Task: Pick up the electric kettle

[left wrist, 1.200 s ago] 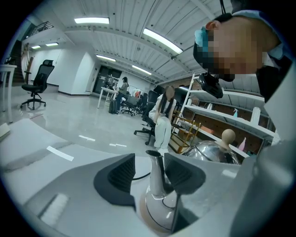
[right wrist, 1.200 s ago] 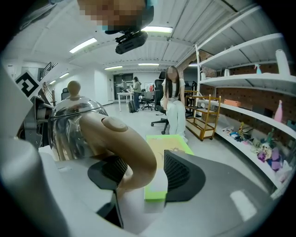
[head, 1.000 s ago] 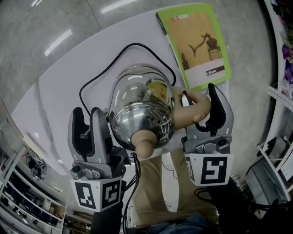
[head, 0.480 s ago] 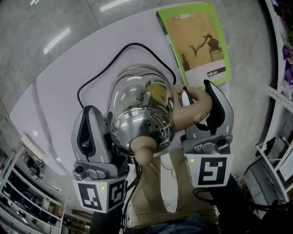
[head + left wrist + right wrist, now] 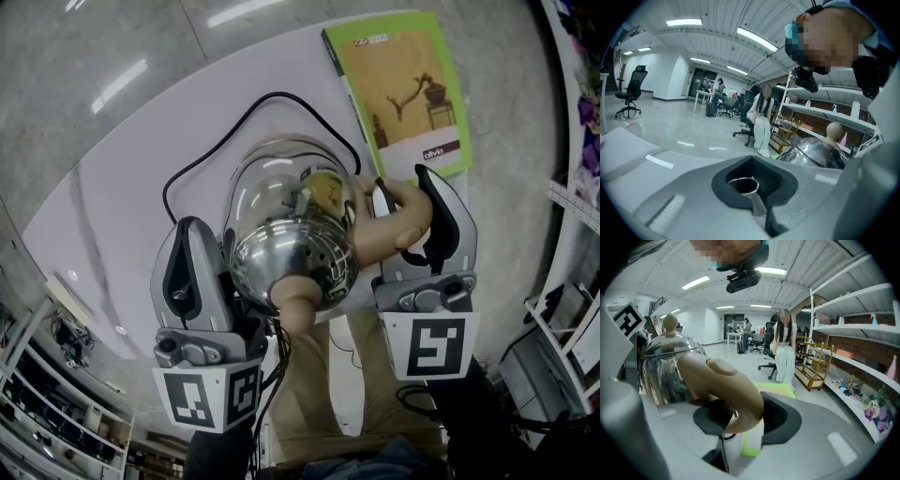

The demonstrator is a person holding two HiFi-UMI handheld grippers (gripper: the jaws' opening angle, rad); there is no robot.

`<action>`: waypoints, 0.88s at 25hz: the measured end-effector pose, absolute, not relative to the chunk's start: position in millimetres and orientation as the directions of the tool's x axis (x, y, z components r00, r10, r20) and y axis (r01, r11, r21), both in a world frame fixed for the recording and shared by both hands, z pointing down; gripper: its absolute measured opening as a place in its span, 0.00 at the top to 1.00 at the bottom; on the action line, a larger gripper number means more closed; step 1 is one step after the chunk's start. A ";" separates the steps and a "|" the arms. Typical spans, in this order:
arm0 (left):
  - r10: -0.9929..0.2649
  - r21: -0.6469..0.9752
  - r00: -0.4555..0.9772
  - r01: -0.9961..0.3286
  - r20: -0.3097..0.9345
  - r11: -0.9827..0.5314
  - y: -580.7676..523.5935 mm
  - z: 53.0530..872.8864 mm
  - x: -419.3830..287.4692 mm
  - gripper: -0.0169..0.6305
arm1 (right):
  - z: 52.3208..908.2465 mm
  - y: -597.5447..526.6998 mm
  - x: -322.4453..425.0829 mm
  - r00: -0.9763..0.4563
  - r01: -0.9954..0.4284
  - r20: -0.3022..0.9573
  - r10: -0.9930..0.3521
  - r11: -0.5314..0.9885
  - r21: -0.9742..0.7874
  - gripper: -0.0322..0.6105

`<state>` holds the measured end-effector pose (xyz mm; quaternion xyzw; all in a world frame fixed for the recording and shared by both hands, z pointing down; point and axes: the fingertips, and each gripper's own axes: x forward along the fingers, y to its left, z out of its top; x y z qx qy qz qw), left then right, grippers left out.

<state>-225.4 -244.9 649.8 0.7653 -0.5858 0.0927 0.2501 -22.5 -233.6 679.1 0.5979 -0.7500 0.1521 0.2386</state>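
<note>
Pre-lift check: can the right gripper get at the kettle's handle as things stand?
Likely yes. The handle sits between the right gripper's jaws, which have just been closing and seem to press it; nothing else is in the gap.

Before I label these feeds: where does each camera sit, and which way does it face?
Head view: on the person's head, steeply down at the kettle and table; left gripper, right gripper and trousers show.
Left gripper view: on that gripper, along its shut jaws; kettle at right.
Right gripper view: on that gripper; its jaws, just closing, clamp the handle.
All three share the kettle.
</note>
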 end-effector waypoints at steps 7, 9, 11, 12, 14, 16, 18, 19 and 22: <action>-0.853 0.269 0.284 -0.947 0.437 -0.178 -242.5 640.4 -228.3 0.97 | 668.8 -235.3 -25.6 -0.181 -0.969 0.535 -0.825 0.243 0.048 0.66; -0.858 0.264 0.279 -0.948 0.431 -0.176 -242.4 634.8 -229.7 0.97 | 663.6 -236.5 -26.8 -0.183 -0.969 0.530 -0.828 0.244 0.046 0.66; -0.864 0.259 0.274 -0.950 0.423 -0.174 -242.5 627.4 -231.2 0.97 | 656.6 -237.4 -28.1 -0.187 -0.968 0.522 -0.833 0.245 0.045 0.66; -0.867 0.258 0.272 -0.950 0.418 -0.174 -242.7 622.7 -231.7 0.97 | 652.1 -237.8 -28.8 -0.189 -0.968 0.516 -0.835 0.248 0.046 0.66; -0.873 0.255 0.269 -0.951 0.407 -0.175 -243.1 610.7 -232.5 0.97 | 640.4 -238.8 -29.9 -0.193 -0.967 0.504 -0.842 0.251 0.048 0.66; -0.880 0.251 0.269 -0.951 0.392 -0.179 -243.7 596.4 -232.3 0.97 | 626.6 -240.5 -29.6 -0.192 -0.968 0.492 -0.849 0.248 0.049 0.66; -0.886 0.252 0.270 -0.950 0.377 -0.182 -245.1 582.8 -231.2 0.97 | 613.7 -242.9 -28.4 -0.191 -0.968 0.481 -0.856 0.244 0.051 0.66; -0.889 0.254 0.269 -0.950 0.370 -0.182 -245.5 576.6 -230.8 0.97 | 607.8 -244.1 -28.1 -0.191 -0.969 0.476 -0.858 0.243 0.050 0.66; -0.903 0.258 0.262 -0.950 0.341 -0.178 -245.2 553.5 -232.1 0.97 | 586.4 -247.1 -29.2 -0.195 -0.970 0.454 -0.870 0.238 0.041 0.66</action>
